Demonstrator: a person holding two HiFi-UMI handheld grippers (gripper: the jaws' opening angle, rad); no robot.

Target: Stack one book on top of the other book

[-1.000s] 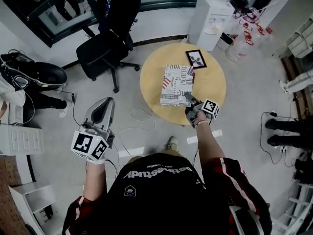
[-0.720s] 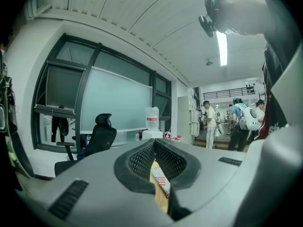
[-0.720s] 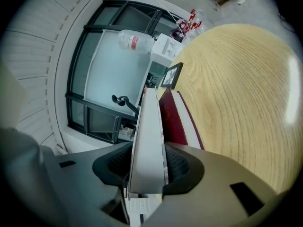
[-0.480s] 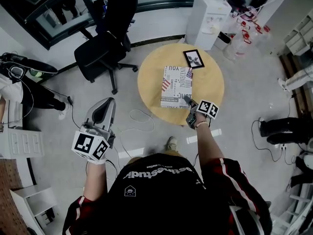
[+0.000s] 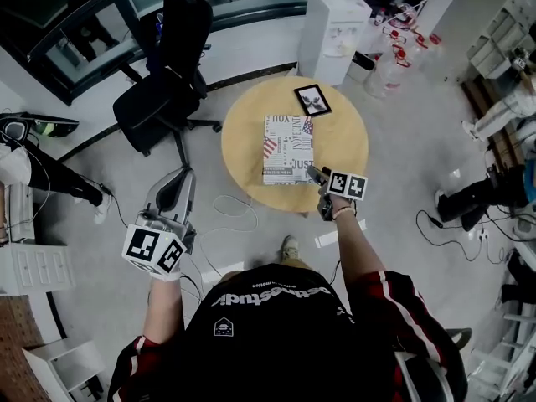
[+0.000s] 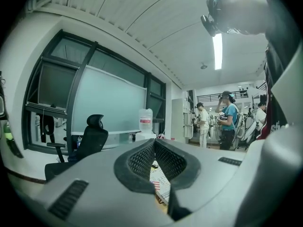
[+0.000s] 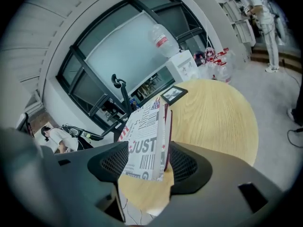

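**Books stacked on the round table, right gripper open at their corner**

A round wooden table [image 5: 345,145] stands in the upper middle of the head view. Above and left of it is a black office chair [image 5: 165,90], and above it a white water dispenser [image 5: 333,25]. A small black picture frame [image 5: 312,100] lies on the tabletop just above the books, apart from them. A loose cable [image 5: 231,212] curls on the floor at the table's lower left. Nothing stands between either gripper and the books.

The left gripper [image 5: 184,176] is held out over the floor at lower left, well apart from the table, pointing level. In its own view the left gripper [image 6: 154,142] has its jaws together and nothing between them.

The right gripper [image 5: 316,177] reaches to the table's lower edge and tilts downward. In the right gripper view its jaws [image 7: 147,155] have just been opening and stand wide, and the near corner of the stack lies between them without being pinched.

The printed book [image 5: 287,145] lies flat near the table's centre. Its white cover [image 7: 144,136] carries black lettering and flag patches. Under it the edge of a dark red book [image 7: 167,141] shows.
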